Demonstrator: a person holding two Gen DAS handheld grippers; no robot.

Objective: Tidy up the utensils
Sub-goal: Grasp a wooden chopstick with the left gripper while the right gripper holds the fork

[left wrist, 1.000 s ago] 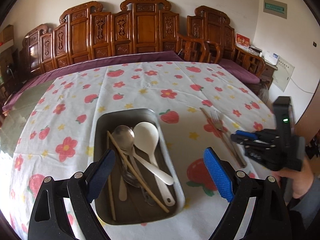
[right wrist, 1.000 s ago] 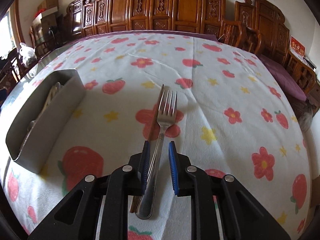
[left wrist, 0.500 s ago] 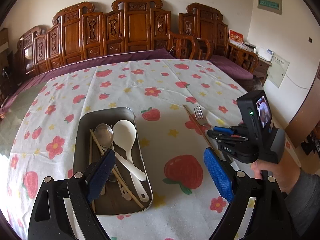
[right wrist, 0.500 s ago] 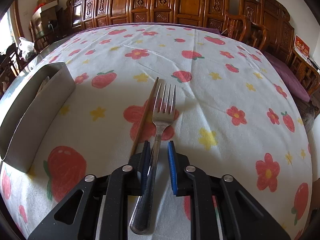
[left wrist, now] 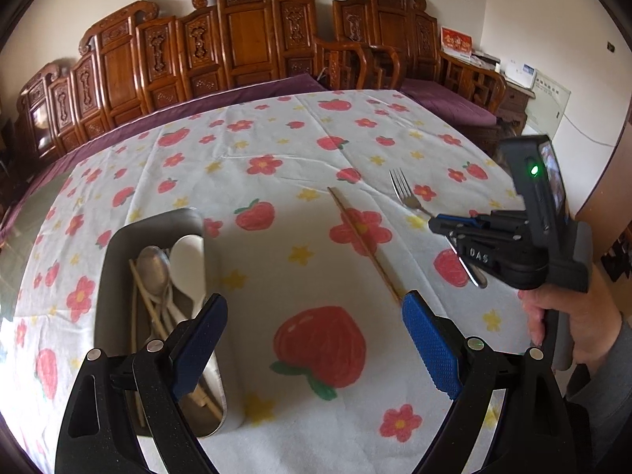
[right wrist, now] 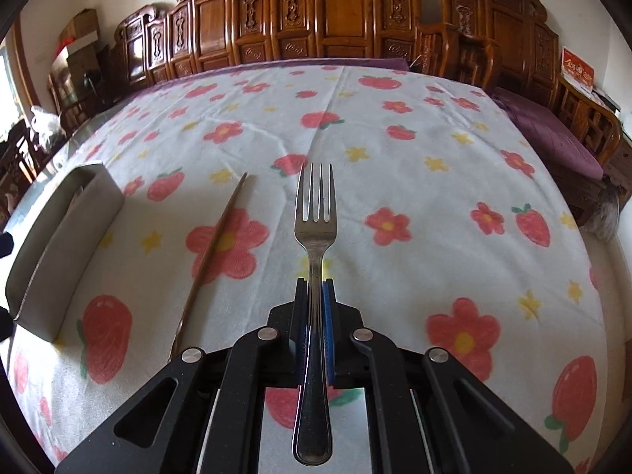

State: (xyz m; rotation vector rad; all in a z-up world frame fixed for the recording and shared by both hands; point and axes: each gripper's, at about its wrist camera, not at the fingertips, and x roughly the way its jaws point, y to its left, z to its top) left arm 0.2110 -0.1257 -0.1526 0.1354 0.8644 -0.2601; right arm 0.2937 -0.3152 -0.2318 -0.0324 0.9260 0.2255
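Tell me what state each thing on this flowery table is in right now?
Steel fork: clamped by its handle, lifted.
Right gripper: shut on the fork, having just closed.
Left gripper: open, empty.
Single wooden chopstick: lying flat on the cloth.
Metal tray: upright, holding utensils.
White ceramic spoon: lying in the tray.

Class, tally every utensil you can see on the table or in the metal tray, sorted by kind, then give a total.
Fork: 1, held in the right gripper
Loose chopstick on the cloth: 1
Chopsticks in the metal tray: 2
Metal spoon: 1
White spoon: 1
Total: 6, with others possibly hidden behind the left gripper.
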